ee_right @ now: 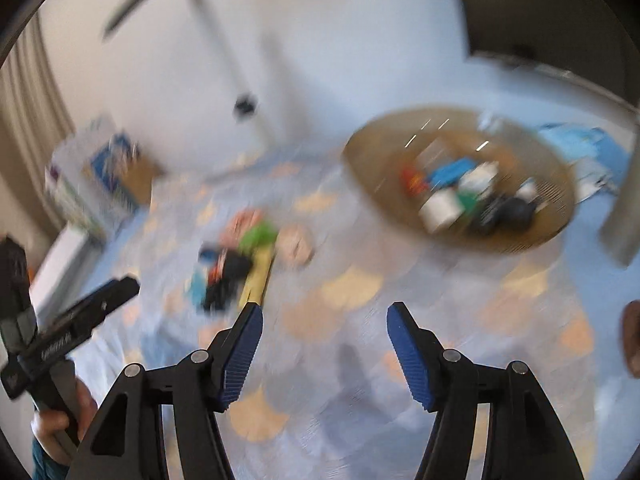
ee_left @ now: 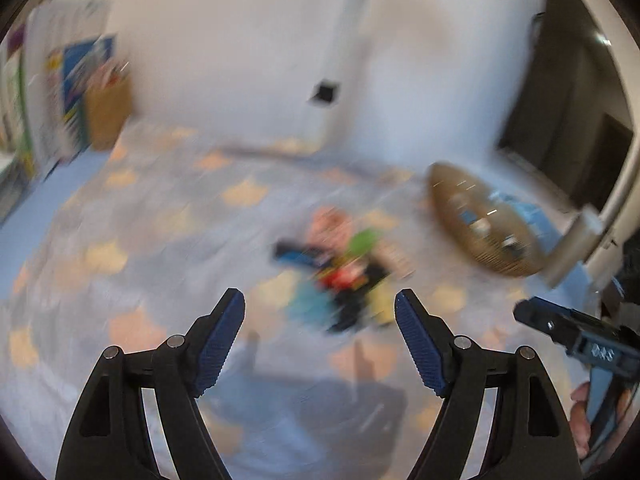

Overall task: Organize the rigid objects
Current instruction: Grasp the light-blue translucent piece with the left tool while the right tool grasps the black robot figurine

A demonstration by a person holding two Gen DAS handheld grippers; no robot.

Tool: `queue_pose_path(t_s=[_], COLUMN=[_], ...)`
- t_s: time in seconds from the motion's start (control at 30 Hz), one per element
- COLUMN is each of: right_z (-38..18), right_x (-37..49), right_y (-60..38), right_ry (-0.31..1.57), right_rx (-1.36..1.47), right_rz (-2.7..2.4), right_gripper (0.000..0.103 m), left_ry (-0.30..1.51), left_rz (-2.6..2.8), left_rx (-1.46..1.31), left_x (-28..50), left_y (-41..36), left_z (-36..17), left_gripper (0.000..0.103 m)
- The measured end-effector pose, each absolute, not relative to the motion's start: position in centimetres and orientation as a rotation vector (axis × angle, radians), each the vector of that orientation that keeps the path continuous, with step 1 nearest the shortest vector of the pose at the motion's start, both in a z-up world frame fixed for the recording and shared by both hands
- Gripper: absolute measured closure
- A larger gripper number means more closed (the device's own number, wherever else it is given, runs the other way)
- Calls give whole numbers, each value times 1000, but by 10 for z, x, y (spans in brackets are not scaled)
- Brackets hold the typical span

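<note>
Both views are motion-blurred. A pile of small coloured objects lies on a blue patterned cloth, with green, red, black, blue and yellow pieces; it also shows in the right wrist view. A brown woven basket holding several items sits to the right, also in the left wrist view. My left gripper is open and empty, above the cloth just short of the pile. My right gripper is open and empty, right of the pile, below the basket.
Boxes and a brown bag stand at the far left by a white wall. Blue packets lie behind the basket. The other gripper shows at each view's edge, right and left. A dark doorway is at right.
</note>
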State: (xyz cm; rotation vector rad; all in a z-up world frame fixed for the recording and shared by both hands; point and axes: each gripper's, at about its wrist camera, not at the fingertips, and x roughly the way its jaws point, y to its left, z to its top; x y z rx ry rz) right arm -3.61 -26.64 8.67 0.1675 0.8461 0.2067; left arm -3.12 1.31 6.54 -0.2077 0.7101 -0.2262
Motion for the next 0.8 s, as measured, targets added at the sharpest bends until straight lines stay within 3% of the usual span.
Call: queue_pose_path(t_s=[0.33, 0.67, 0.8], right_z=[28, 29, 47], right_x=[-33, -25, -10], right_y=[-232, -239, -223], right_ry=[902, 962, 998], right_rx=[53, 125, 164], right_rz=[222, 224, 306], right_gripper=[40, 40, 47], left_ry=[742, 790, 840], left_rz=[-216, -277, -291], left_rx=[-255, -224, -172], left_x=[-28, -21, -4], left_y=[31, 23, 20], left_z=[33, 34, 38], left_gripper=[27, 28, 31])
